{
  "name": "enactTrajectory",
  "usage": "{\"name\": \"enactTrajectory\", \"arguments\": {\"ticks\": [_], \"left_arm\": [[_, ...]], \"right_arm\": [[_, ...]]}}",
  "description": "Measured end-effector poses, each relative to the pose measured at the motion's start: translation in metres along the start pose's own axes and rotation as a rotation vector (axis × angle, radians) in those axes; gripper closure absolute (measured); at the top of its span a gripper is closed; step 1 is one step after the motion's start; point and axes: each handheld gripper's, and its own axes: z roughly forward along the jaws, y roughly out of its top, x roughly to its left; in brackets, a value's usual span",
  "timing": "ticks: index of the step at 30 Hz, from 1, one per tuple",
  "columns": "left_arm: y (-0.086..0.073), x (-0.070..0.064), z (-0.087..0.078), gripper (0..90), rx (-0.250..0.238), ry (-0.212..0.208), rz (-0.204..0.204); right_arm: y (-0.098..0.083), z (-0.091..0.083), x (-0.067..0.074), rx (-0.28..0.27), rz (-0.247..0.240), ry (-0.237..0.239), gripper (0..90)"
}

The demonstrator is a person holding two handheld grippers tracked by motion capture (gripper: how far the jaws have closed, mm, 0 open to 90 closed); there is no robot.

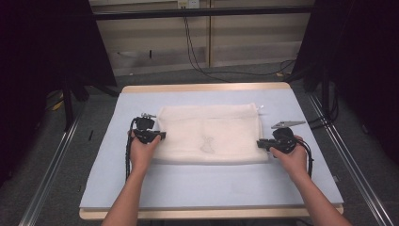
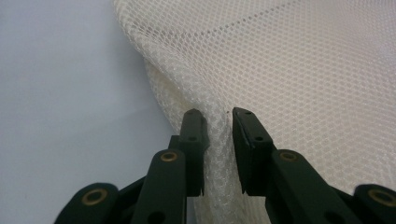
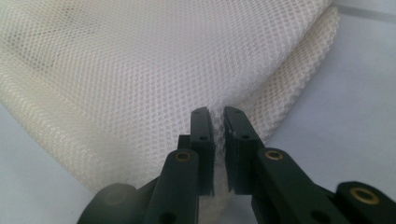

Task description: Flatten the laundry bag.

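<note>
A folded white mesh bag (image 1: 209, 134) lies flat in the middle of the pale blue mat (image 1: 197, 188). My left gripper (image 1: 162, 136) is at the bag's left edge. In the left gripper view the bag's mesh (image 2: 299, 70) is bunched between its jaws, which pinch it; the left gripper (image 2: 217, 114) is shut on that edge. My right gripper (image 1: 259, 143) is at the bag's right edge. The right gripper (image 3: 217, 112) squeezes a thin fold of the mesh bag (image 3: 140, 79) between nearly touching jaws. Both grippers point inward toward each other.
The mat covers a wooden table (image 1: 202, 87) with bare mat in front of and beside the bag. Black cables (image 1: 197, 52) run across the floor behind the table. Metal rails (image 1: 51, 160) flank it on both sides.
</note>
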Motion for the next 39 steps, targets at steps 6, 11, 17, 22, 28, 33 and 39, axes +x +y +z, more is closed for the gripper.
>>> {"name": "enactTrajectory", "arguments": {"ticks": [6, 11, 17, 22, 28, 33, 39], "left_arm": [[-0.001, 0.001, -0.014, 74.7, -0.027, -0.039, -0.026], [-0.003, 0.001, -0.027, 78.4, -0.059, -0.059, -0.032], [-0.007, 0.003, -0.04, 79.9, -0.106, -0.108, -0.058], [-0.016, 0.004, -0.047, 79.9, -0.123, -0.145, -0.063], [-0.03, 0.005, -0.047, 79.9, -0.087, -0.159, -0.051], [-0.033, 0.007, -0.044, 79.8, -0.076, -0.157, -0.032], [-0.03, 0.006, -0.041, 79.8, -0.053, -0.142, -0.003]], "right_arm": [[0.002, -0.01, 0.0, -0.047, 0.009, 0.024, 82.0], [0.004, -0.021, 0.007, -0.087, -0.001, 0.029, 82.4], [-0.002, -0.033, 0.008, -0.087, -0.019, 0.042, 84.1], [-0.012, -0.037, 0.006, -0.082, -0.009, 0.081, 83.9], [-0.02, -0.033, 0.014, 0.0, 0.001, 0.12, 76.2], [-0.013, -0.03, 0.008, -0.067, 0.02, 0.05, 59.6], [0.005, -0.013, -0.002, -0.101, 0.092, 0.026, 55.5]]}}
